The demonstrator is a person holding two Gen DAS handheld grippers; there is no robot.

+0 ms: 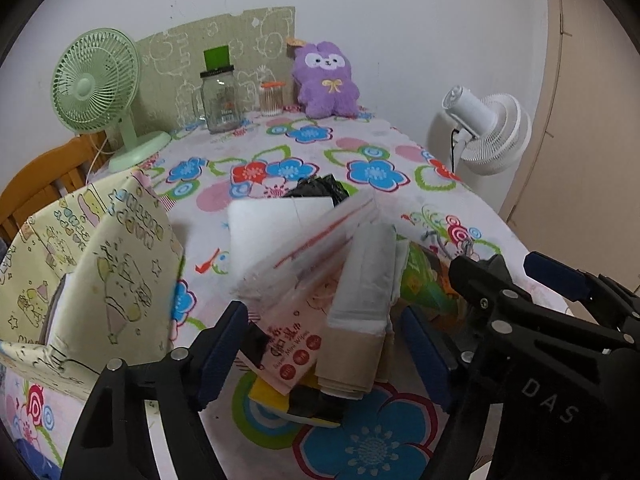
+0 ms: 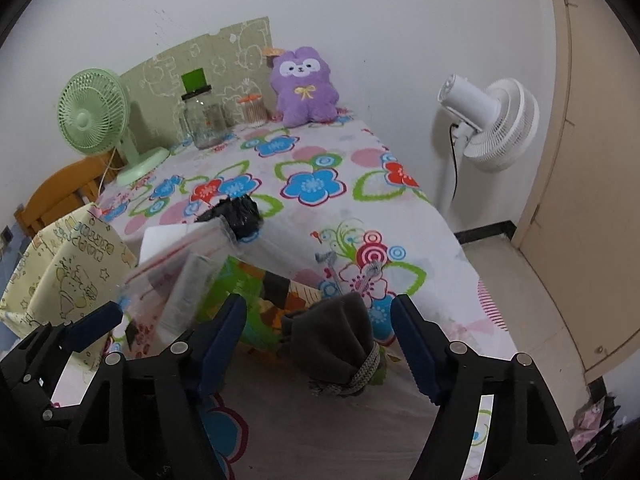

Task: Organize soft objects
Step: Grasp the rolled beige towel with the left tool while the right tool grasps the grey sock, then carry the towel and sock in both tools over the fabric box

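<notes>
At the left we see the yellow fabric box (image 1: 100, 264) standing on the flowered tablecloth (image 1: 320, 152). Beside it our left gripper (image 1: 324, 340) is wide open, its jaws on both sides of a pile of tissue packs (image 1: 320, 272), but we cannot tell if they touch it. More to the right, our right gripper (image 2: 320, 340) is also wide open around a grey cloth bundle (image 2: 340, 336) tied with a cord, which lies near the table edge
</notes>
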